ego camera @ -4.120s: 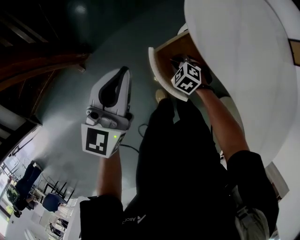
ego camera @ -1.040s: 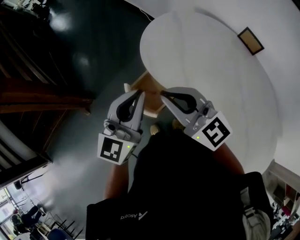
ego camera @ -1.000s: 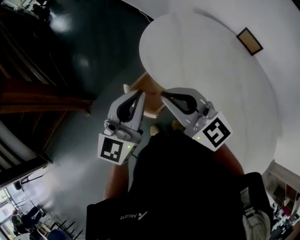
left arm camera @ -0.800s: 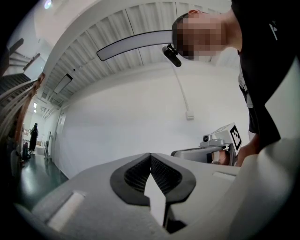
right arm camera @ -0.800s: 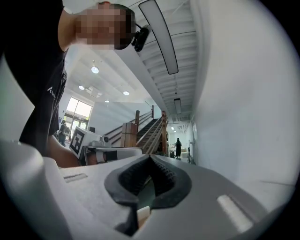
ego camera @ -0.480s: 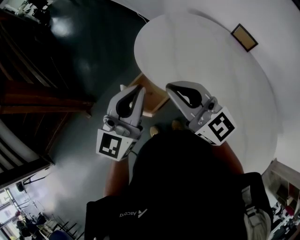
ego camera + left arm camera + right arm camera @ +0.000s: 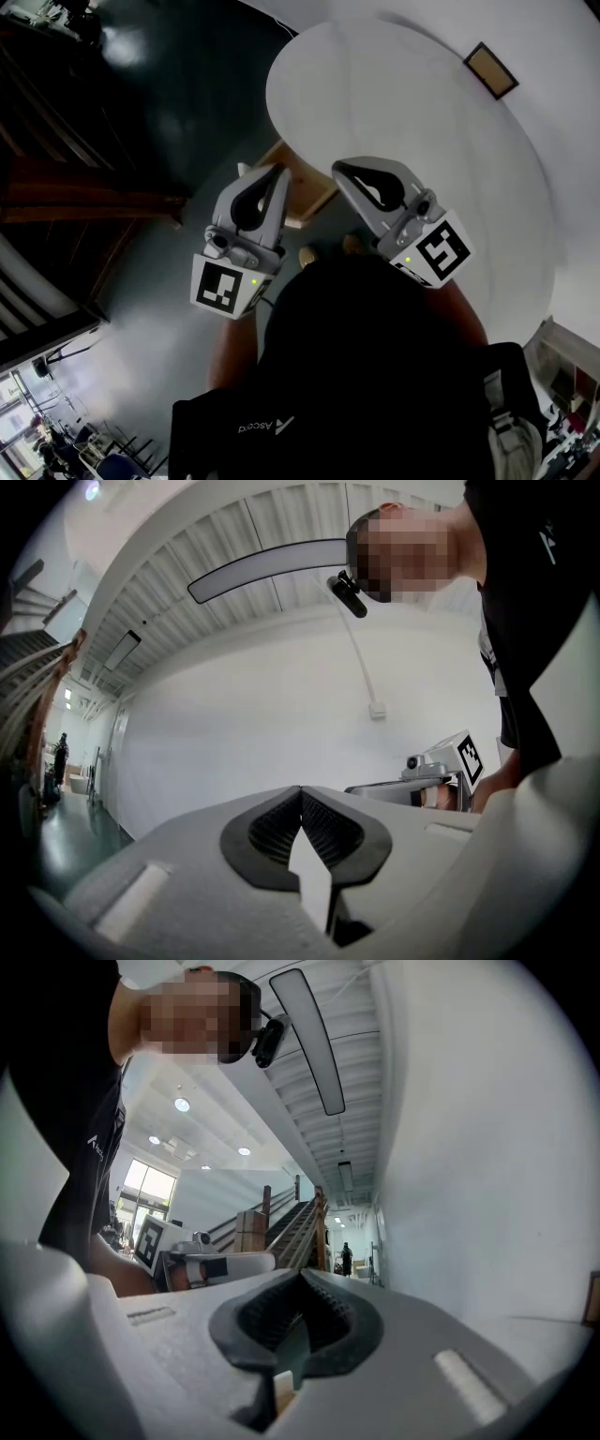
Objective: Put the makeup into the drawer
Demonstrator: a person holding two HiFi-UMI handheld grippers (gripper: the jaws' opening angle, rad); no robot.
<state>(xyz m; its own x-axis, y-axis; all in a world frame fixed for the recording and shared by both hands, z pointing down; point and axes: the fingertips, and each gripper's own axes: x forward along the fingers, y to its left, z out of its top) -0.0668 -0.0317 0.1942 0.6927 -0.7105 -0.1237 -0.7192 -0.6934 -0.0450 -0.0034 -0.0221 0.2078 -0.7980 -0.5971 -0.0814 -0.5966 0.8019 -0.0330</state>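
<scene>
Both grippers are held side by side in front of the person's body, level, with nothing between the jaws. My left gripper [image 7: 282,172] [image 7: 301,791] is shut, its black pads meeting at the tip. My right gripper [image 7: 338,170] [image 7: 302,1276] is shut too. Between and beyond their tips in the head view, the wooden drawer [image 7: 302,187] sticks out from under the round white table [image 7: 403,141], its white front towards the person. No makeup shows in any view. Each gripper view catches the other gripper off to the side.
A small brown-framed thing [image 7: 490,70] lies on the far right of the table top. The person's shoes [image 7: 307,255] stand on the dark floor [image 7: 178,112] just below the drawer. Dark wooden stairs [image 7: 84,202] run along the left.
Four seconds ago my right gripper was down inside the open drawer; now it is out and up beside the left one. Less of the drawer shows. Over the last second both grippers barely shifted.
</scene>
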